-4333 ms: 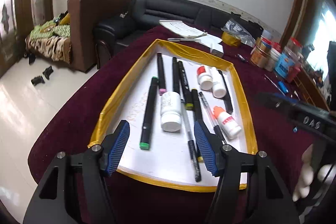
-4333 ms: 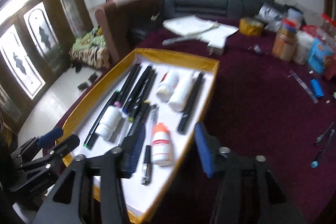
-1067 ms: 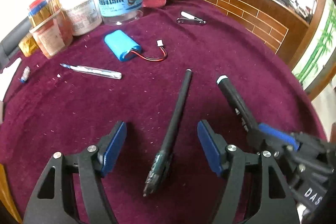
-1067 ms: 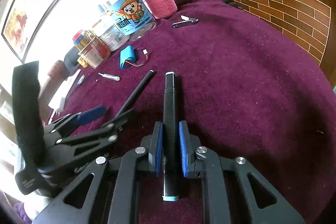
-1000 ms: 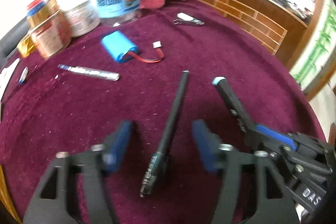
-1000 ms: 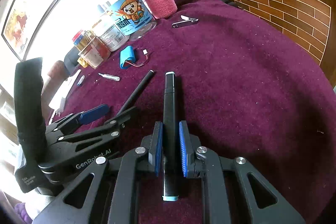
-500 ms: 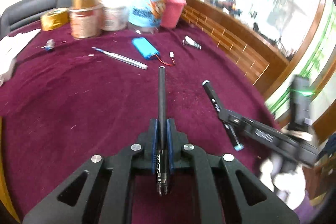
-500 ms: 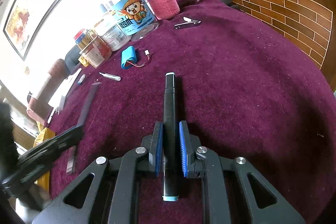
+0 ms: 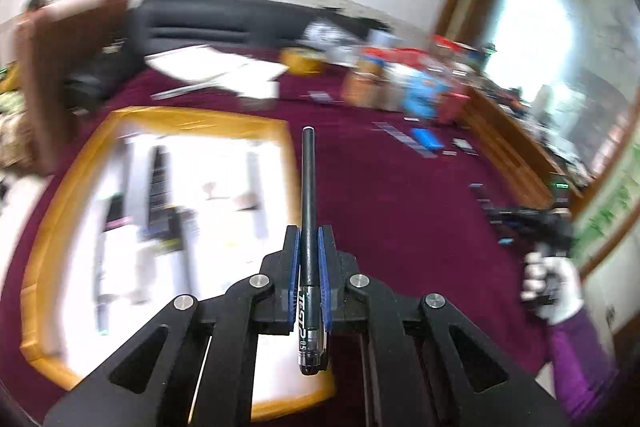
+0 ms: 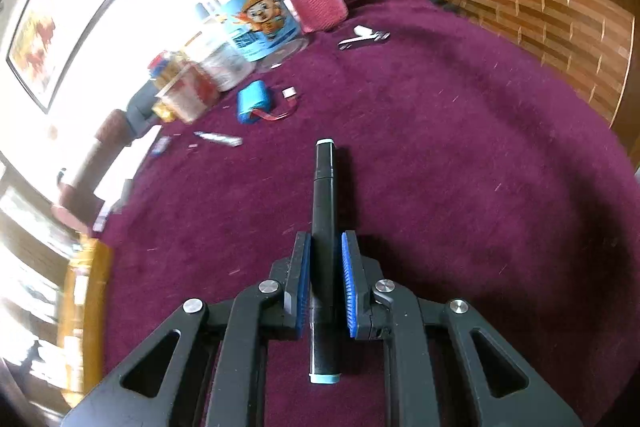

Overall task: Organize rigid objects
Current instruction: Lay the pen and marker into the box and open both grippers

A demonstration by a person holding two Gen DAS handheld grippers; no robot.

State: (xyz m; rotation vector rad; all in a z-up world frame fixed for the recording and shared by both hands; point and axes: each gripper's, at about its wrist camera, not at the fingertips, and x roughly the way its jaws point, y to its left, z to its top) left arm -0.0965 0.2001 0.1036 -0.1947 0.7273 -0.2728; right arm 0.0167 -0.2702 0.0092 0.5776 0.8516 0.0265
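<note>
- Pen (image 9: 308, 211), black and slim, sits clamped between the blue pads of the left gripper (image 9: 308, 247), its tip pointing forward by the right edge of the yellow-rimmed tray (image 9: 44, 227)
- Marker (image 10: 324, 227), black with pale blue end caps, is pinched in the right gripper (image 10: 324, 259) over the maroon tablecloth (image 10: 480, 167)
- Tray contents are blurred
- Blue battery pack (image 10: 253, 101) and jars (image 10: 260, 21) lie further off on the cloth

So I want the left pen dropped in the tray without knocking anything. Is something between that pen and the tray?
Nothing visible stands between them. The left gripper holds the black pen over the maroon cloth by the yellow-rimmed tray. Inside, blurred pens and bottles fill the left and middle.
</note>
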